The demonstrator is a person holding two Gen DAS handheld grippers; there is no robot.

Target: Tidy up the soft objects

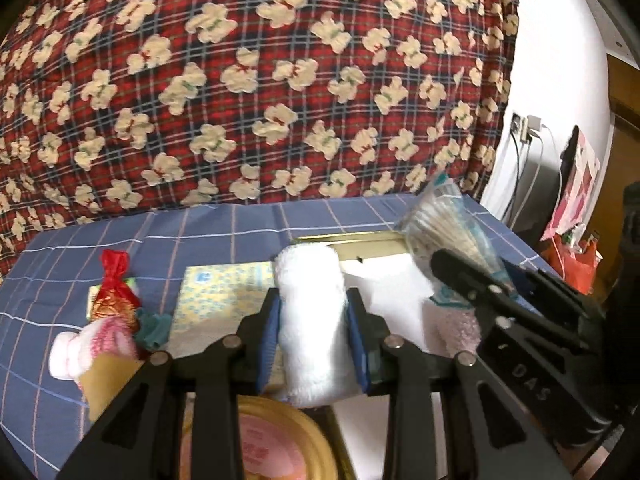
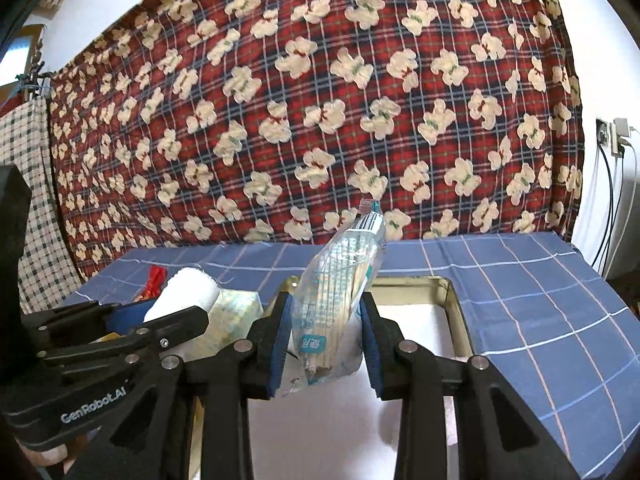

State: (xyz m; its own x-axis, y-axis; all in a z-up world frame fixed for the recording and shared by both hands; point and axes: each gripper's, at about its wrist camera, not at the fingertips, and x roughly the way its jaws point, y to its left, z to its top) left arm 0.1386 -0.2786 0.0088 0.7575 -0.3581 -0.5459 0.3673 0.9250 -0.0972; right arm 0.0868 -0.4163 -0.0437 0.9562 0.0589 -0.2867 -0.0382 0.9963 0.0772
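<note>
The left gripper (image 1: 312, 332) squeezes one rolled white towel (image 1: 310, 320). The right gripper (image 2: 326, 340) squeezes one clear bag of sticks (image 2: 340, 284) above the gold tray (image 2: 456, 312). The bag's print is blurry.

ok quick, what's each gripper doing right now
Left gripper: closed on the rolled white fluffy towel.
Right gripper: closed on the clear plastic packet of thin wooden sticks.

table (image 2: 520, 280), blue checked cloth | on it: gold tin (image 2: 456, 304); yellow packet (image 1: 224, 292); red pouch (image 1: 114, 288)
</note>
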